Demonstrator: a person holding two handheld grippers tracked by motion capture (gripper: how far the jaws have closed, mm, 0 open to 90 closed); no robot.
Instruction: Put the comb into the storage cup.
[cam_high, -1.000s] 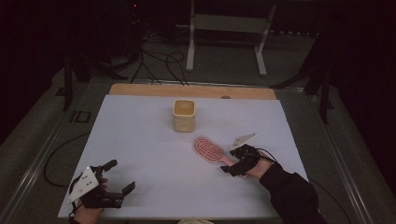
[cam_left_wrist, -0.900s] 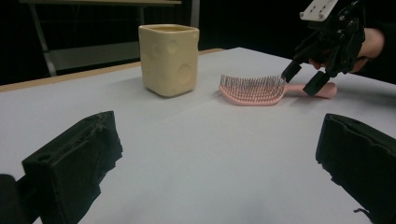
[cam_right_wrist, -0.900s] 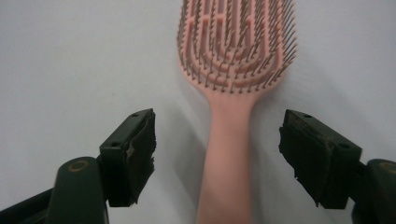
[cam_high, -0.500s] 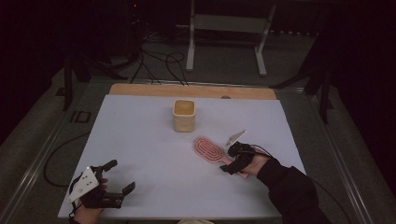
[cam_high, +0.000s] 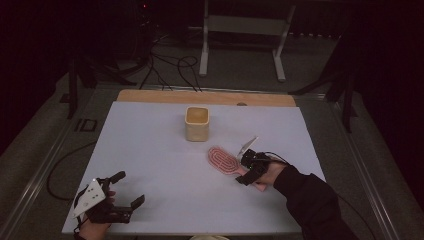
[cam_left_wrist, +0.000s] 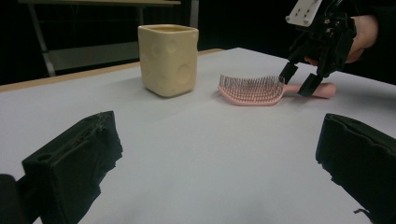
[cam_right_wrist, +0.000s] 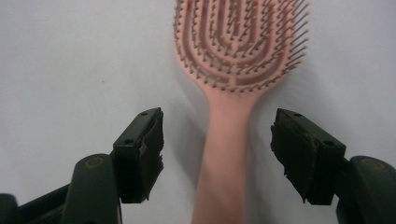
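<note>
A pink hairbrush (cam_high: 223, 160) lies bristles up on the white table top (cam_high: 160, 160), right of centre. Its handle (cam_right_wrist: 224, 158) runs between the two jaws of my right gripper (cam_right_wrist: 217, 154), which stands open just above it, one jaw on each side and apart from it. In the left gripper view that right gripper (cam_left_wrist: 299, 79) hovers over the brush (cam_left_wrist: 254, 91) near its handle. My left gripper (cam_high: 125, 192) rests open at the table's near left corner with nothing between its jaws. A cream square cup (cam_high: 197, 123) stands upright behind the brush.
A wooden strip (cam_high: 205, 97) borders the table's far edge. Beyond it a metal stand (cam_high: 240, 30) and cables (cam_high: 170, 65) lie on the dark floor. The cream cup (cam_left_wrist: 168, 58) stands left of the brush in the left gripper view.
My right gripper has moved left and come down over the brush handle, now straddling it. The left gripper has stayed in place.
</note>
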